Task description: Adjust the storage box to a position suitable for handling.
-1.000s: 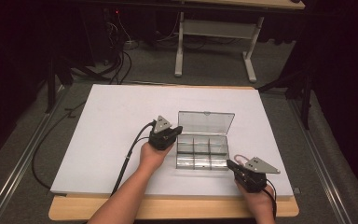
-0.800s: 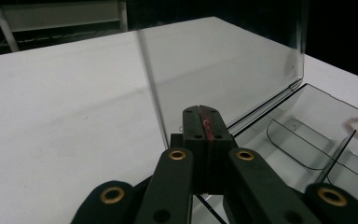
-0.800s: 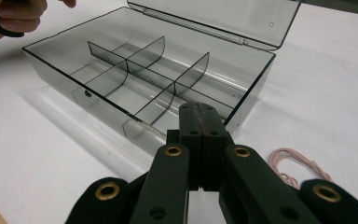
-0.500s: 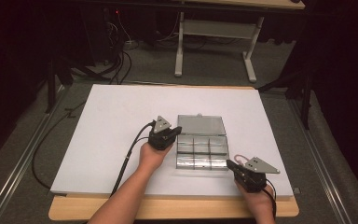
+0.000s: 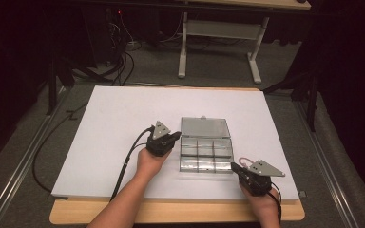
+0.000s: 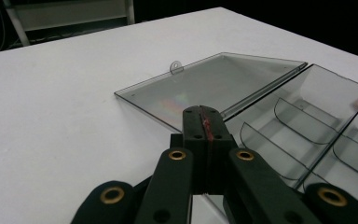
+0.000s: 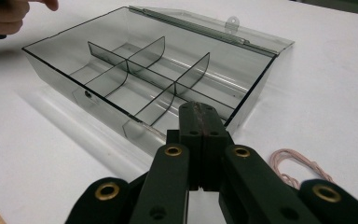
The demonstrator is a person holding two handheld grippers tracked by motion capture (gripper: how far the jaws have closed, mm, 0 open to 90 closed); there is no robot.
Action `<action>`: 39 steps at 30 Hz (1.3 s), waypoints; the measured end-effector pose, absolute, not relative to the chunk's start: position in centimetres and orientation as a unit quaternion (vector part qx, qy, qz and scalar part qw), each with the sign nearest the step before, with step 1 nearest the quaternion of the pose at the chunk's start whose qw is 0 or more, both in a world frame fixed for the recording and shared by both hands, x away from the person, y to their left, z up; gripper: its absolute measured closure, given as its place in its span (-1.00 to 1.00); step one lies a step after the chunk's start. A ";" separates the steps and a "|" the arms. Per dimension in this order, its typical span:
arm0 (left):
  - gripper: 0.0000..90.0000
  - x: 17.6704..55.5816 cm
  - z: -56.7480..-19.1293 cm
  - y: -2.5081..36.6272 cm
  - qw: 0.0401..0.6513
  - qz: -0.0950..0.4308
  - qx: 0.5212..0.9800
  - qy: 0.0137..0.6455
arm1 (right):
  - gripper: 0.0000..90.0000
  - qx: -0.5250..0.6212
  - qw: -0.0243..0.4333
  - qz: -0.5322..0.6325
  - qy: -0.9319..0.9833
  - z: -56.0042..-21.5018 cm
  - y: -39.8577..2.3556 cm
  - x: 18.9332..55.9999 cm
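Note:
A clear plastic compartment box [image 5: 205,154] lies on the white table top [image 5: 119,128] with its lid [image 5: 204,127] swung open and flat behind it. Its dividers [image 7: 135,65] separate several empty cells. My left gripper [image 5: 176,137] is shut at the box's left side, near the hinge; in the left gripper view its closed tips [image 6: 204,113] point over the lid [image 6: 205,84]. My right gripper [image 5: 234,167] is shut at the box's front right corner, with its tips [image 7: 199,108] just short of the box wall [image 7: 242,112]. Nothing is between either pair of jaws.
A small pink loop of cord [image 7: 293,165] lies on the table right of the box, beside my right gripper; it also appears in the high view [image 5: 244,159]. The wooden table edge [image 5: 171,211] runs along the front. A desk frame [image 5: 218,47] and cables [image 5: 119,61] stand beyond the table.
The box lid, which stood raised a second ago, has dropped back and now lies flat behind the box. Both grippers have stayed about where they were.

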State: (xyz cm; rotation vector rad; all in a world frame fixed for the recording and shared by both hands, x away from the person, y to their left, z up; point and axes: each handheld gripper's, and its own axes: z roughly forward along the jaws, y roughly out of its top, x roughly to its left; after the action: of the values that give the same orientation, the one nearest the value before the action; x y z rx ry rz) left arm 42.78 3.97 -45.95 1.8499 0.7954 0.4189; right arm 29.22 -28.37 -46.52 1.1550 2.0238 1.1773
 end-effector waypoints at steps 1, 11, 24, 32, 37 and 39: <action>1.00 42.7 -46.0 4.2 0.516 0.175 0.770 0.332 | 1.00 0.427 0.262 0.435 0.748 -46.5 -28.4 29.2; 1.00 41.7 -46.6 6.2 0.503 0.185 0.775 0.334 | 1.00 0.423 0.269 0.438 0.746 -46.0 -28.3 29.0; 0.98 40.5 -47.6 9.8 0.476 0.202 0.781 0.350 | 1.00 0.444 0.288 0.446 0.722 -45.4 -30.3 28.6; 0.91 39.5 -47.6 13.1 0.448 0.233 0.786 0.356 | 1.00 0.468 0.295 0.440 0.708 -45.7 -32.1 28.7; 0.88 38.7 -47.5 16.5 0.446 0.250 0.774 0.374 | 1.00 0.480 0.301 0.432 0.702 -45.9 -33.0 28.7; 0.87 38.4 -47.5 17.5 0.437 0.257 0.774 0.379 | 1.00 0.484 0.305 0.428 0.700 -46.0 -33.4 28.7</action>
State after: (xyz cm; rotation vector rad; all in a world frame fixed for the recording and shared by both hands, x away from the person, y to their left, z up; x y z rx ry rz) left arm 38.39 17.53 -47.46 1.9244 0.9429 0.6386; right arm 28.72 -33.37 -46.04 1.2809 1.8531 1.1319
